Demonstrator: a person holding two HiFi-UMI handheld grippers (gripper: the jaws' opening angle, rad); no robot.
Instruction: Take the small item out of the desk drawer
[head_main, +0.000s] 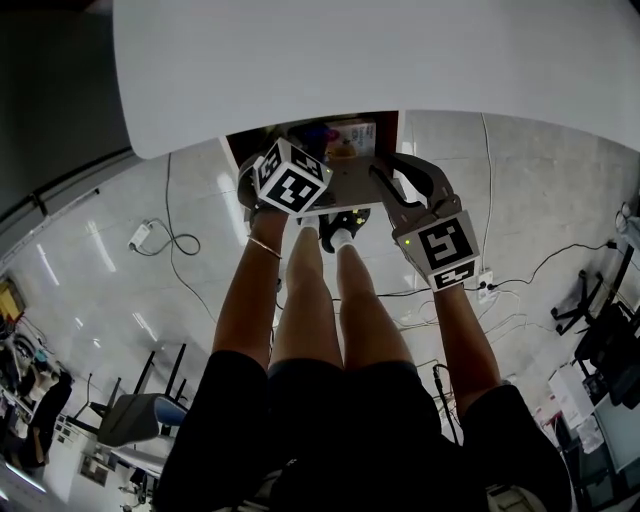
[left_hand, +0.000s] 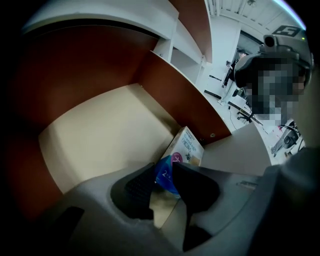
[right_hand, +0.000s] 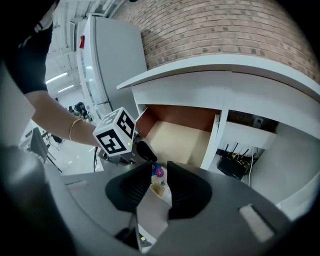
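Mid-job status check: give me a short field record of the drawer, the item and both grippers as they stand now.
drawer: open, beige floor, red-brown walls
item: small box, white with blue and pink print, lying against a side wall of the drawer
left gripper: reached into the drawer, jaws apart, the box's blue end between the tips; no firm grip evident
right gripper: jaws apart, nothing gripped, held outside the drawer
task state: box not yet lifted out
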